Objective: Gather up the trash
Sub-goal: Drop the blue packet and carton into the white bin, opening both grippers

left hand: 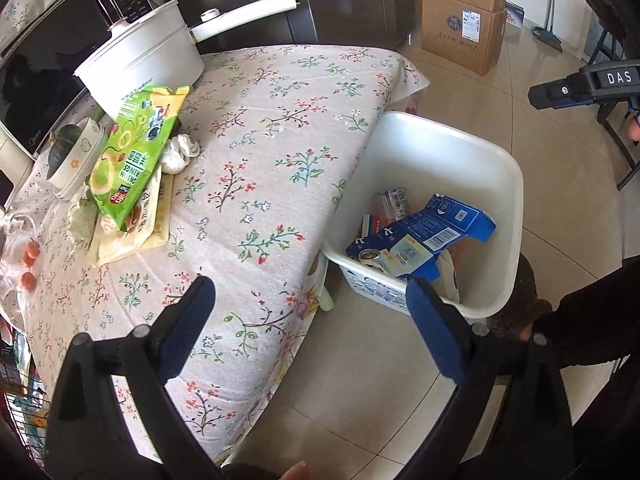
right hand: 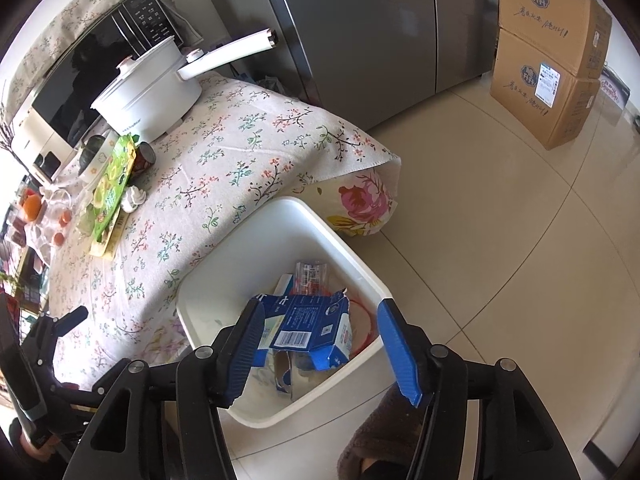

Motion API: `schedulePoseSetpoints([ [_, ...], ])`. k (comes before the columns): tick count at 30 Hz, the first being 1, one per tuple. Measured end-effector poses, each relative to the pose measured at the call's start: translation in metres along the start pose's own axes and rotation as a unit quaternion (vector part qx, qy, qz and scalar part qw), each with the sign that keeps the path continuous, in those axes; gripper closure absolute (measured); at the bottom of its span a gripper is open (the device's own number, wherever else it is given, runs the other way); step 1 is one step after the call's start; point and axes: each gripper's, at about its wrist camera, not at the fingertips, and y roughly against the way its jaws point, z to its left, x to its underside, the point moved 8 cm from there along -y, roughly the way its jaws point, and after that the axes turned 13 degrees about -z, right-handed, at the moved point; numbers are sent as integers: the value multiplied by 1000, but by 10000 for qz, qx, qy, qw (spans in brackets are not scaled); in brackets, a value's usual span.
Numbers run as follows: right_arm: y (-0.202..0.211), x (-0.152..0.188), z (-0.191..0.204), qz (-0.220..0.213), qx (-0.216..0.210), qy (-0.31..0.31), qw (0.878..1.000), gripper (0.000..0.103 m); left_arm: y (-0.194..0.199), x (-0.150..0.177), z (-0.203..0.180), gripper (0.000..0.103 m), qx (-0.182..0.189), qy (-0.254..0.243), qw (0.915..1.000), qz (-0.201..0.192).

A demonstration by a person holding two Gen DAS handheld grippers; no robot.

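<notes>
Several pieces of trash lie at about nine o'clock on the counter [left hand: 280,128], which is covered with a flowered cloth. Uppermost there is a green snack bag [left hand: 136,152], thin crinkly film, light and slippery, probably near empty; a pinch on a flat edge or a corner should lift it, though it may slide between the pads. Under it lies a flat pale packet [left hand: 154,216], likewise limp, best taken at the edge that overhangs. Just to the right of the bag sits a crumpled white tissue [left hand: 180,154], soft and weightless, easy to squeeze anywhere. A bowl [left hand: 78,156] and a white lidded pot [left hand: 148,52] stand behind at ten to eleven o'clock; these look like keepers, hard and breakable, so the reach should avoid them.

Nearer, the left claw [left hand: 308,300] stands wide with nothing between its fingers, hanging over the counter's edge. At four o'clock of the counter, on the tiled floor, stands the white bin [right hand: 344,248], already holding a torn blue carton [right hand: 308,326] and other wrappers. The right claw [right hand: 320,344] hovers over the bin, spread fairly wide and empty.

Beyond, at twelve o'clock, are a steel fridge [right hand: 360,40] and, rightmost, stacked cardboard boxes [right hand: 548,80]. The cloth is loose and may drag with a low grab.
</notes>
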Motion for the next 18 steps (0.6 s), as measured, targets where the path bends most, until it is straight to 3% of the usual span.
schedulePoseSetpoints([
  [18,-19,-27,65,-152,-66,444,9989,23,6,-2,92,7,-620,831,9946,-71],
])
